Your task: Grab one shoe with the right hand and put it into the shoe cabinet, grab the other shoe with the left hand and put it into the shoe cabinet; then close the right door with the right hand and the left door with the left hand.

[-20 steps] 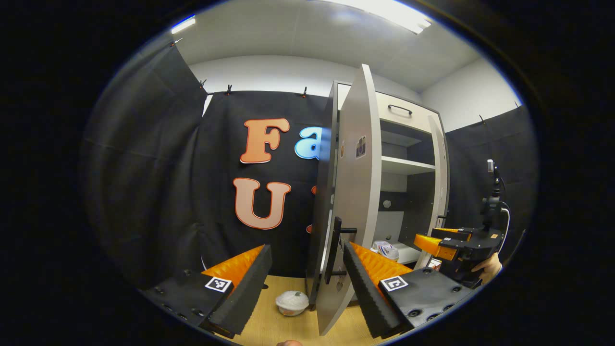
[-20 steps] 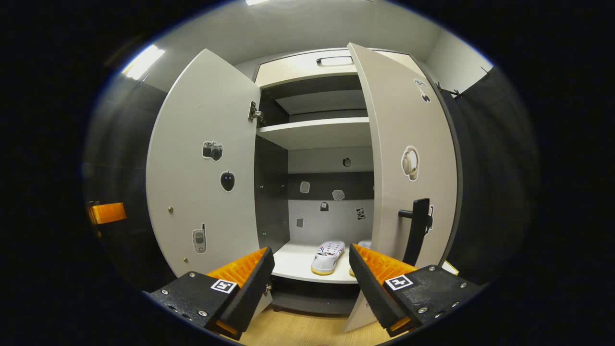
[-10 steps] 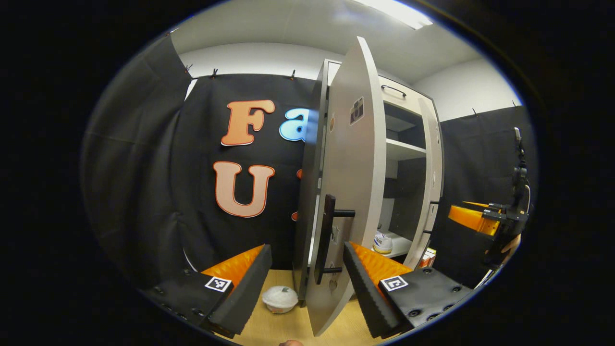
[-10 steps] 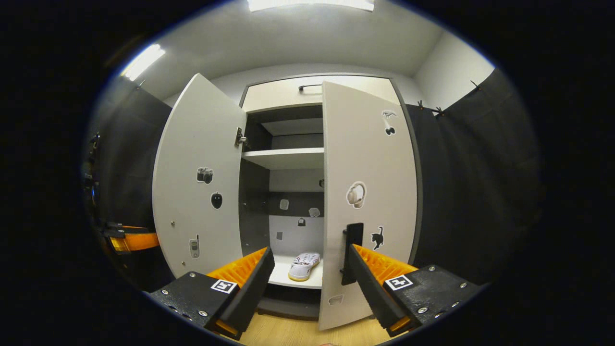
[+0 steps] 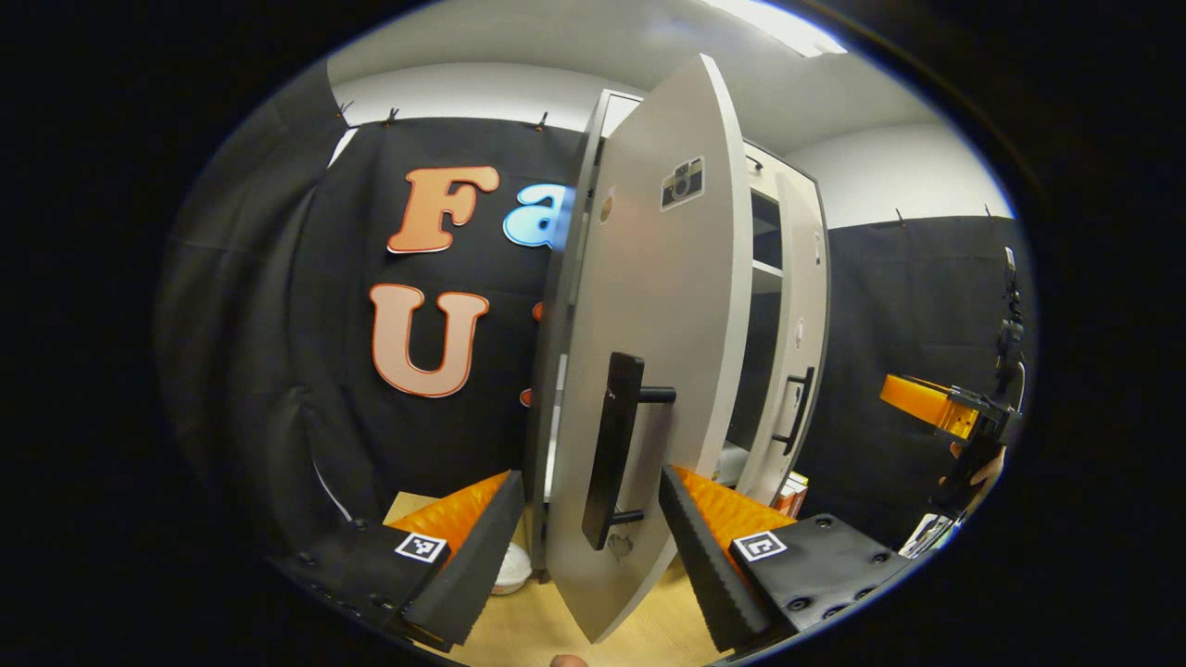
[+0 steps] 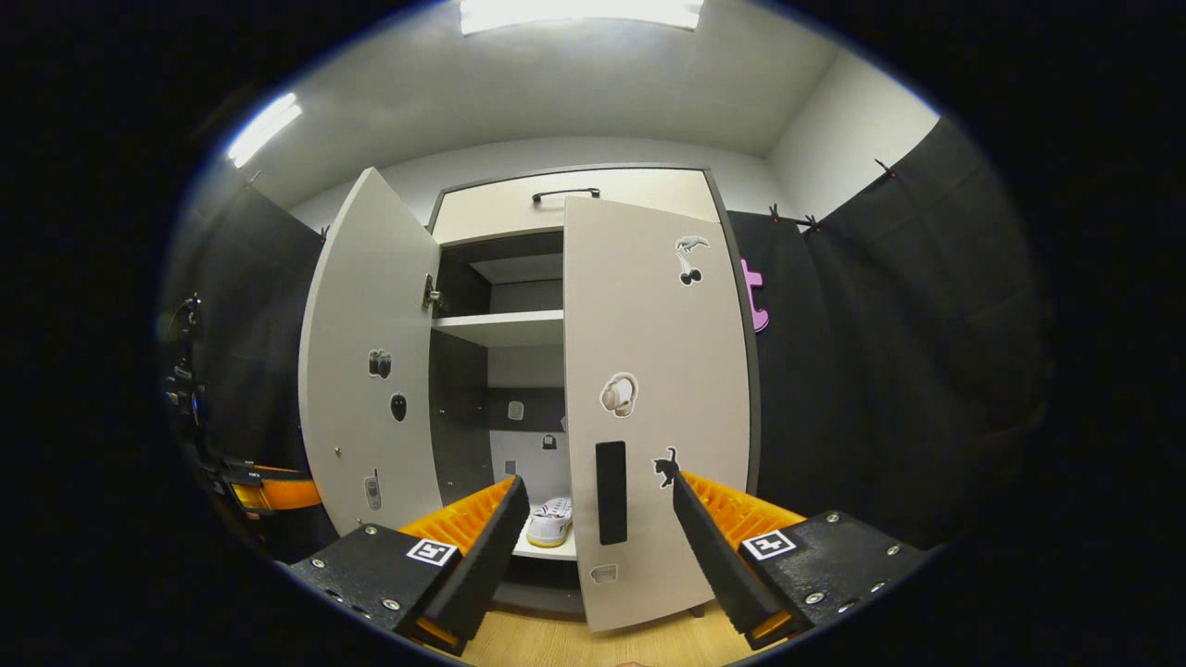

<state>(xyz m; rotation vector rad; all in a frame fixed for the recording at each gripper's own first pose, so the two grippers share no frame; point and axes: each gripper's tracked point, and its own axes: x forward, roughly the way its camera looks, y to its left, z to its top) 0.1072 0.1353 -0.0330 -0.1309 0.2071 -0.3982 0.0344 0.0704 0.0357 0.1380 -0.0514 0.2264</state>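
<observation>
The shoe cabinet's right door [image 6: 653, 371] stands flat across the right half of the cabinet, shut or almost so, its black handle [image 6: 611, 491] facing me. My right gripper [image 6: 598, 547] is open just in front of that handle, holding nothing. The left door [image 6: 371, 371] still swings wide. One white shoe [image 6: 551, 521] rests on the bottom shelf in the gap. In the left gripper view the left door [image 5: 649, 306] is close, its black handle [image 5: 611, 449] above my open left gripper [image 5: 588, 547]. The right gripper [image 5: 936, 408] shows far right, a hand [image 5: 973, 472] below it.
A white bowl [image 5: 508, 567] sits on the wooden floor [image 5: 649, 621] by the cabinet's left foot. A small orange box [image 5: 792, 496] lies near the cabinet's base. An upper shelf [image 6: 500, 326] is bare, and a top drawer has a black handle [image 6: 565, 195]. Black cloth walls flank the cabinet.
The right door swung from half open to nearly flat, hiding one shoe, while the right gripper backed away. The left gripper moved in toward the left door's handle.
</observation>
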